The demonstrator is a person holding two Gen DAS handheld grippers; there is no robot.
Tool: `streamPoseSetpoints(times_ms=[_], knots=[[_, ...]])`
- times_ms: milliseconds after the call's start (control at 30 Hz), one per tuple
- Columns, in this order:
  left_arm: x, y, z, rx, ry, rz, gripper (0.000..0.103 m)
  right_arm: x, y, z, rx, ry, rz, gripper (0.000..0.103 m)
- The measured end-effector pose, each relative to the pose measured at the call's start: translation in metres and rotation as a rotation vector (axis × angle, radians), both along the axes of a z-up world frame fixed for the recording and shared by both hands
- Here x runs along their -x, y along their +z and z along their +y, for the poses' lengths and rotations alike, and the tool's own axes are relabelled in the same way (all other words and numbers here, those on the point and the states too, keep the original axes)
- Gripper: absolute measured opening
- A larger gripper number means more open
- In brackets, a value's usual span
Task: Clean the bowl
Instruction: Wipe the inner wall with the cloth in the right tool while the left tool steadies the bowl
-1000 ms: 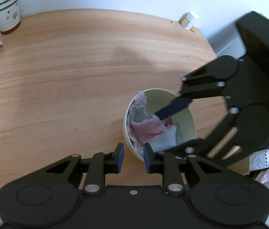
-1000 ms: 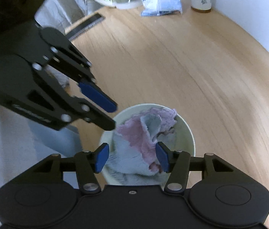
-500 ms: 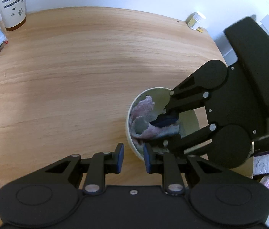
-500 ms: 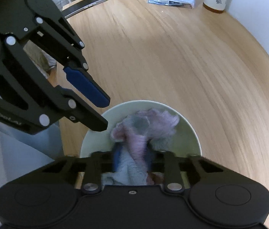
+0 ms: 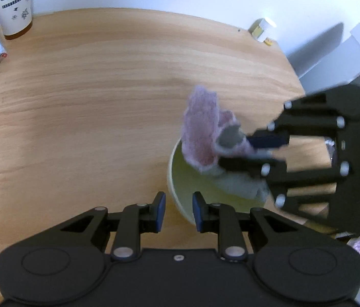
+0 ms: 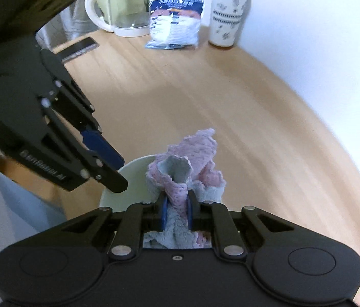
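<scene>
Right claw (image 6: 176, 211): clenched on the cloth (image 6: 180, 176), jaws just closed on it
Left claw (image 5: 176, 212): nearly closed, straddling the bowl (image 5: 177, 192) rim at its near edge; true pinch unclear
Bowl: on the table (image 5: 90, 102) near its edge
Risk: cloth snags the rim, tipping the bowl if the left grip is loose
Left view only: bowl's pale inside
Right view only: pads biting the cloth, kettle (image 6: 126, 7)

Low in the frame the right gripper (image 6: 176, 211), jaws just closed, pinches a pink-and-grey cloth (image 6: 183, 172) above the pale bowl (image 6: 131, 176); the left gripper (image 6: 111, 166) grips the bowl's rim at left.
</scene>
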State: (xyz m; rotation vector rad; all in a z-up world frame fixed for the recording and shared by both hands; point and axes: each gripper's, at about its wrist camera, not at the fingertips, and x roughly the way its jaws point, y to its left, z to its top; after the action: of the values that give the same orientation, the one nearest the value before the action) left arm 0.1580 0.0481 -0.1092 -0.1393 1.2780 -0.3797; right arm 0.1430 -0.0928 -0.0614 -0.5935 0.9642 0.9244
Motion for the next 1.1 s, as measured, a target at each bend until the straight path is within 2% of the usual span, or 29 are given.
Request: streamPoseSetpoints(times_ms=[100,267,400,600,733,833,1000,1100], knots=[[-0.003,-0.005,-0.003,-0.004,-0.035,0.002,0.015,0.004,-0.007,0.005,0.058,0.008,-0.049,0.016],[-0.005,-0.005,-0.006,-0.003,-0.074,-0.009,0.015,0.001,-0.012,0.01,0.117,-0.031,-0.074,0.016],[-0.005,-0.004,-0.007,-0.004,-0.092,-0.006,0.016,-0.009,-0.023,0.012,0.146,-0.083,-0.051,0.016],[-0.005,-0.006,-0.006,0.009,-0.107,0.004,0.017,-0.013,-0.036,0.024,0.19,-0.098,-0.034,0.016],[-0.007,-0.008,-0.004,0.025,-0.108,0.008,0.019,-0.019,-0.044,0.027,0.197,-0.124,-0.004,0.016],[-0.009,-0.009,-0.004,0.023,-0.098,0.01,0.018,-0.026,-0.051,0.028,0.171,-0.16,0.053,0.016],[-0.014,-0.011,-0.005,0.01,-0.081,0.01,0.016,-0.033,-0.051,0.03,0.157,-0.214,0.095,0.016],[-0.016,-0.011,-0.01,-0.026,-0.083,0.013,0.013,-0.033,-0.042,0.027,0.17,-0.218,0.095,0.016]])
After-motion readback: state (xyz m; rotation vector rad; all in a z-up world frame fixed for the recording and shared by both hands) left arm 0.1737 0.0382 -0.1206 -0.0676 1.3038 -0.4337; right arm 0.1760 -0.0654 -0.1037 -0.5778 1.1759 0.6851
